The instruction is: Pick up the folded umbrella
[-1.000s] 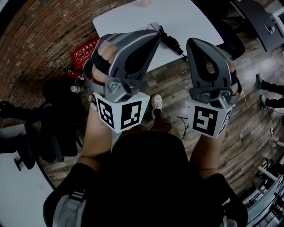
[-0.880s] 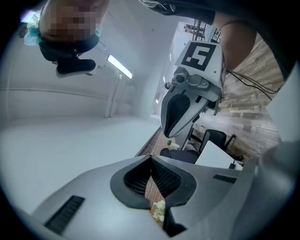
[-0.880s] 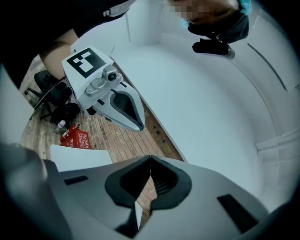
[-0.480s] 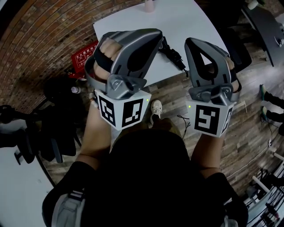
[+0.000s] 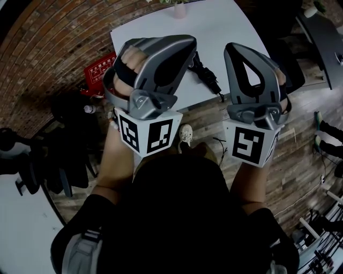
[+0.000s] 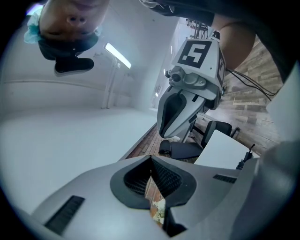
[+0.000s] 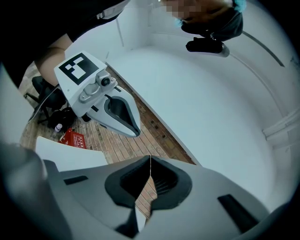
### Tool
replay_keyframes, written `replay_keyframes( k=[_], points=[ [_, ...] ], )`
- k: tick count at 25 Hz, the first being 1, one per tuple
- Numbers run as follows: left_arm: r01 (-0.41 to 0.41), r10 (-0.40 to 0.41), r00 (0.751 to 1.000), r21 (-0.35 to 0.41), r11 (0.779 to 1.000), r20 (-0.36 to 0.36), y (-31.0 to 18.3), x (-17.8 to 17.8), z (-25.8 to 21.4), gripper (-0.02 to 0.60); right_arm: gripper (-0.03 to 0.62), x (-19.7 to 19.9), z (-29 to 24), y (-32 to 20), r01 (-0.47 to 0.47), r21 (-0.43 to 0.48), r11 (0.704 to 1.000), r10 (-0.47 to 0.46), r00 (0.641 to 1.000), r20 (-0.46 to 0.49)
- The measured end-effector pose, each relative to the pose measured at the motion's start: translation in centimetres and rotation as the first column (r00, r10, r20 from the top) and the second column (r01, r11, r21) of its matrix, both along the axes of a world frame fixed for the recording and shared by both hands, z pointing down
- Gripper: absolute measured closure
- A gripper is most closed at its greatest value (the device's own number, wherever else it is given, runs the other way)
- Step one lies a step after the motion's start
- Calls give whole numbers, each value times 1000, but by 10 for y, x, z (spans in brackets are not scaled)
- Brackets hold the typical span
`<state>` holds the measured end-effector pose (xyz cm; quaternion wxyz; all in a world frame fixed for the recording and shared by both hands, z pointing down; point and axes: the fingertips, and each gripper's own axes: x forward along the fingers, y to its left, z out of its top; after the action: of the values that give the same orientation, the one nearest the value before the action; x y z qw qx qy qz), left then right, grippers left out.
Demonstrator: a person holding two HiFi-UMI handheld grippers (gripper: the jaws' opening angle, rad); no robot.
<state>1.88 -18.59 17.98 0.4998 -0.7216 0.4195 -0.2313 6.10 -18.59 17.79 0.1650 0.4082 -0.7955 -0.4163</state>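
Note:
The folded umbrella [image 5: 207,74] is a black bundle with a strap, lying at the near edge of the white table [image 5: 220,27]. It shows in the gap between my two grippers in the head view. My left gripper [image 5: 183,44] is held level over the table's near left corner, to the left of the umbrella, and partly hides it. My right gripper [image 5: 236,53] hangs to the right of the umbrella, over the table edge. In each gripper view the jaws meet at the tips with nothing between them: left gripper [image 6: 151,158], right gripper [image 7: 150,158].
A pink cup [image 5: 179,9] stands at the table's far edge. A red box [image 5: 99,67] and a small bottle [image 5: 89,108] lie on the wooden floor by the brick wall, left of the table. A black chair [image 5: 64,155] stands at the left; dark desks at the far right.
The table and the umbrella have slid nearer and lower in the head view, as both grippers moved forward together. Both stay shut.

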Motion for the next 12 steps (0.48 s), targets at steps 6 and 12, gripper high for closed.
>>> replay_keyframes(
  k=[6, 12],
  points=[
    [9, -9, 1000, -1, 1000, 1, -7, 9, 2, 568, 563, 7, 0, -7, 15, 9, 1000, -15, 1000, 12],
    [24, -24, 1000, 3, 1000, 6, -6, 14, 2, 568, 563, 8, 4, -7, 39, 4, 999, -39, 999, 3]
  ],
)
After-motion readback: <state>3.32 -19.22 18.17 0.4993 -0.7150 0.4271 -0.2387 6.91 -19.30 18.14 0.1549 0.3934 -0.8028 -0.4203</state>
